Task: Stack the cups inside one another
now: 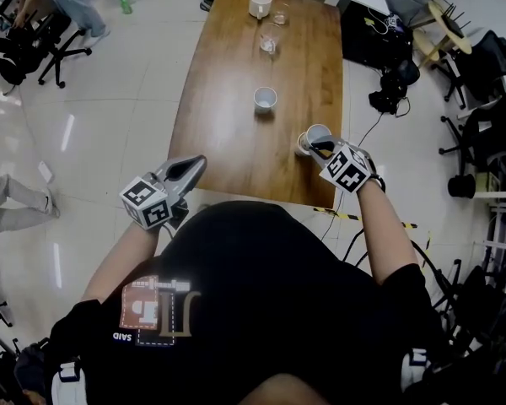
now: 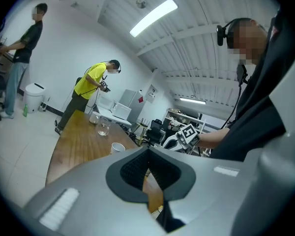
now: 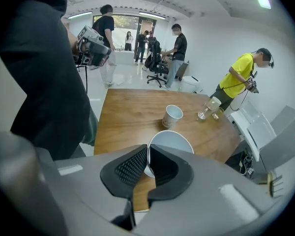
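Note:
My right gripper (image 1: 319, 148) is shut on the rim of a white paper cup (image 1: 312, 135), holding it just above the near right part of the wooden table (image 1: 228, 142). In the right gripper view the pads (image 3: 135, 167) pinch that cup's wall (image 3: 172, 140). A second white paper cup (image 1: 265, 99) stands upright mid-table, beyond the held one (image 3: 172, 115). My left gripper (image 1: 192, 170) hangs off the table's near left corner, shut and empty; its jaws (image 2: 147, 163) meet with nothing between them.
Farther up the table stand two clear glasses (image 1: 269, 42) and a white mug (image 1: 260, 4). Office chairs (image 1: 55, 40) and cables (image 1: 388, 91) flank the table. Several people stand around the room, one in a yellow shirt (image 3: 238, 77).

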{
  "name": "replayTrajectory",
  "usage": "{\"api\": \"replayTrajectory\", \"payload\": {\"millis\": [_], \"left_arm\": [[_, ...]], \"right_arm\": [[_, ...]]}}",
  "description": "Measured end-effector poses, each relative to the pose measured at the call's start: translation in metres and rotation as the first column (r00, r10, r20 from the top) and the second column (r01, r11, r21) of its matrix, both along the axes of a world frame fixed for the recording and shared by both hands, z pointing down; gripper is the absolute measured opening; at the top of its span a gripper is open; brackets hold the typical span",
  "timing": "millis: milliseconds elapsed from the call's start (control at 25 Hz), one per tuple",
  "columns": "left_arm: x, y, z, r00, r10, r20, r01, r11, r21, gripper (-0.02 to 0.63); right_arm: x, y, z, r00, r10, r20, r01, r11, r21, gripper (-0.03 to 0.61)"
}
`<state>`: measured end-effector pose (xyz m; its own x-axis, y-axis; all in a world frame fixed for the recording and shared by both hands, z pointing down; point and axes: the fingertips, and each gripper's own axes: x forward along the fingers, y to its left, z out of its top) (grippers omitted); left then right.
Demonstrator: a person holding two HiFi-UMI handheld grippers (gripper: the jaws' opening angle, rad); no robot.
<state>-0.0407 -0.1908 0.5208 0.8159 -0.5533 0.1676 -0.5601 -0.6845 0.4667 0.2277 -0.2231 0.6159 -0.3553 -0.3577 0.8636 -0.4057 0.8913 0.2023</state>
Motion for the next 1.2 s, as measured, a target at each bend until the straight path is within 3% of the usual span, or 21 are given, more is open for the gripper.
{"api": "replayTrajectory", "payload": {"millis": [200, 280, 360, 440, 480, 560, 680, 760, 840, 920, 1000, 1200], "left_arm": [[-0.002, 0.003, 0.001, 1.000, -0.001, 0.009, 0.001, 1.000, 0.002, 0.002], [-0.004, 0.002, 0.001, 1.000, -0.002, 0.011, 0.002, 1.000, 0.005, 0.002], [-0.004, 0.001, -0.001, 1.000, -0.006, 0.013, 0.006, 1.000, 0.003, 0.002], [-0.005, -0.001, -0.002, 1.000, -0.008, 0.010, 0.008, 1.000, 0.008, 0.002], [-0.005, -0.003, -0.003, 1.000, -0.008, 0.007, 0.008, 1.000, 0.013, 0.002], [-0.005, -0.006, -0.004, 1.000, -0.008, 0.001, 0.008, 1.000, 0.020, 0.002], [-0.001, -0.008, -0.008, 1.000, -0.010, -0.008, 0.010, 1.000, 0.013, 0.002], [0.003, -0.009, -0.009, 1.000, -0.002, -0.012, 0.002, 1.000, 0.016, 0.002], [0.007, -0.010, -0.008, 1.000, 0.012, -0.018, -0.011, 1.000, 0.026, 0.002], [0.010, -0.010, -0.006, 0.999, 0.020, -0.029, -0.019, 0.999, 0.026, 0.002], [0.014, -0.009, -0.004, 0.999, 0.027, -0.032, -0.026, 0.999, 0.018, 0.002], [0.022, -0.006, -0.003, 0.999, 0.048, -0.023, -0.048, 0.999, 0.010, 0.002]], "right_arm": [[0.004, -0.005, 0.033, 0.999, 0.022, -0.050, -0.023, 1.000, -0.017, 0.040], [0.005, -0.007, 0.033, 0.999, 0.039, -0.037, -0.039, 0.999, -0.010, 0.087], [0.005, -0.011, 0.016, 0.997, 0.075, 0.007, -0.075, 0.997, 0.017, 0.109], [0.006, -0.018, -0.023, 0.982, 0.145, 0.124, -0.155, 0.985, 0.075, 0.106], [0.007, -0.020, -0.048, 0.958, 0.189, 0.218, -0.214, 0.972, 0.101, 0.098], [0.013, -0.017, -0.093, 0.866, 0.262, 0.427, -0.338, 0.934, 0.112, 0.075], [0.034, 0.008, -0.116, 0.659, 0.367, 0.656, -0.495, 0.869, 0.011, 0.038], [0.051, 0.030, -0.104, 0.526, 0.436, 0.731, -0.579, 0.813, -0.068, 0.021], [0.068, 0.050, -0.089, 0.397, 0.489, 0.777, -0.667, 0.735, -0.122, 0.015], [0.078, 0.065, -0.070, 0.300, 0.532, 0.792, -0.730, 0.662, -0.169, 0.014], [0.077, 0.076, -0.051, 0.262, 0.563, 0.784, -0.749, 0.630, -0.202, 0.014], [0.067, 0.080, -0.041, 0.305, 0.571, 0.762, -0.729, 0.655, -0.199, 0.014]]}}
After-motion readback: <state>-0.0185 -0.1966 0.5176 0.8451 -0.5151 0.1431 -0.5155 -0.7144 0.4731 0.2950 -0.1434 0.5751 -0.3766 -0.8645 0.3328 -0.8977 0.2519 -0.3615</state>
